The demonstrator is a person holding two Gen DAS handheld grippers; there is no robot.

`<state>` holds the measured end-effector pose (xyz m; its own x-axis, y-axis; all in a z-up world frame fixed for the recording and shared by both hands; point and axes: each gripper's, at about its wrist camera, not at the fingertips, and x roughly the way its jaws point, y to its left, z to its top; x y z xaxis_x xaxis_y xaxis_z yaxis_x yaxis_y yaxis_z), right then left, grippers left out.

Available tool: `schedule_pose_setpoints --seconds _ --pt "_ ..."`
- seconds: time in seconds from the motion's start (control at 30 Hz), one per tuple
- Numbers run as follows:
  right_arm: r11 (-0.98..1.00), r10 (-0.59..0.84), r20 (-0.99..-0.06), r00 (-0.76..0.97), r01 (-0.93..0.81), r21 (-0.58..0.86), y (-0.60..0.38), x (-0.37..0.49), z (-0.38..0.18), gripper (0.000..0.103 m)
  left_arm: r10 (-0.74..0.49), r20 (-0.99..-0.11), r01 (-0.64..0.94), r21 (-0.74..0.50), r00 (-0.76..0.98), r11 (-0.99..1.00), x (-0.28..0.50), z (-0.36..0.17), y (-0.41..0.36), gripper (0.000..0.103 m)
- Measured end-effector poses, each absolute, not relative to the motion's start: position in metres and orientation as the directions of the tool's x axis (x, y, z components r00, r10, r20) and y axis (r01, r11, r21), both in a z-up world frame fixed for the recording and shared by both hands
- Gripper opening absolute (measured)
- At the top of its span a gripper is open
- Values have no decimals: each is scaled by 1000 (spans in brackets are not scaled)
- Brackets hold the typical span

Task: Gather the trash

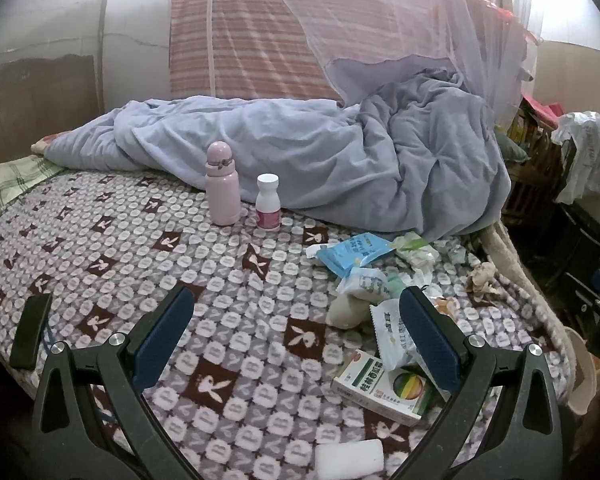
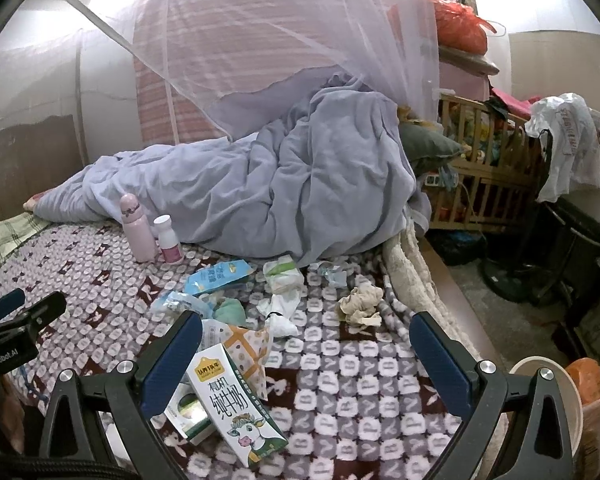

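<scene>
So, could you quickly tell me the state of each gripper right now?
Left gripper: open, holding nothing.
Right gripper: open, holding nothing.

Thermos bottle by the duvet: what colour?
Pale pink thermos bottle, lid and body alike; clearest in the left wrist view.

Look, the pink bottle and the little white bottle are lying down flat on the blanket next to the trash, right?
Not quite. In the left wrist view the pink bottle and the little white bottle stand upright on the blanket, beside the trash.
</scene>
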<state>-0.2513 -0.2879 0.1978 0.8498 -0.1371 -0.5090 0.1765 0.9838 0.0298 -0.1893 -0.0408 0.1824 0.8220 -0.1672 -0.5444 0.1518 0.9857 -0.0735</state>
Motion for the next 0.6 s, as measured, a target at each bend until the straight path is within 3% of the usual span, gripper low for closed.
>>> schedule_pose_setpoints --seconds 0.6 --pt "982 -155 -476 866 190 26 -289 -254 200 103 -165 -520 151 -70 838 986 -190 186 -43 102"
